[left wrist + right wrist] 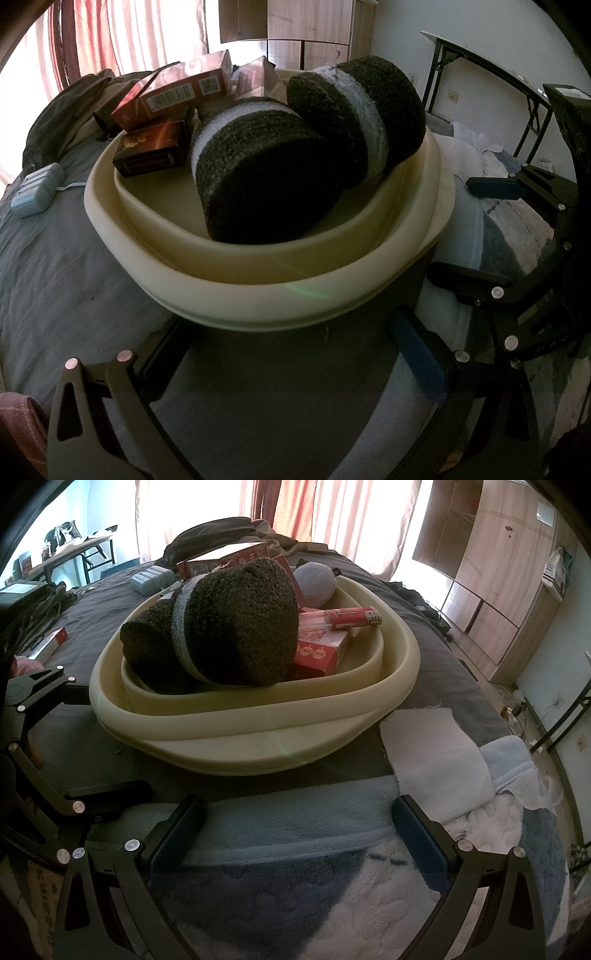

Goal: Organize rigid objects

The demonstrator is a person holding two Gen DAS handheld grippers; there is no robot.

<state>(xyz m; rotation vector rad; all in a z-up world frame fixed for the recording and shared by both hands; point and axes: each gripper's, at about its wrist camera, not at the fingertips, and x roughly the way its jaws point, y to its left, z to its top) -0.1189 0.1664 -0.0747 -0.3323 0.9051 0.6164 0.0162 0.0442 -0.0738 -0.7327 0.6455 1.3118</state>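
Observation:
A cream basin (258, 291) (258, 738) stands on the grey bed. In it lie two dark knitted discs with white bands (269, 177) (229, 627), several red boxes (177, 92) (321, 650), a dark red box (155, 151) and a red lighter (351, 618). A pale blue ball (316, 581) lies at the basin's far side. My left gripper (295, 354) is open and empty just before the basin's near rim. My right gripper (295, 830) is open and empty over a blue towel, short of the basin; it also shows in the left wrist view (480, 225).
A pale blue case (37, 188) (151, 578) lies on the bed beyond the basin. A white cloth (436, 753) and a blue fleece blanket (517, 812) lie on the right. A red box (51, 640) lies at the left. A wardrobe (491, 572) and folding tables (480, 74) stand off the bed.

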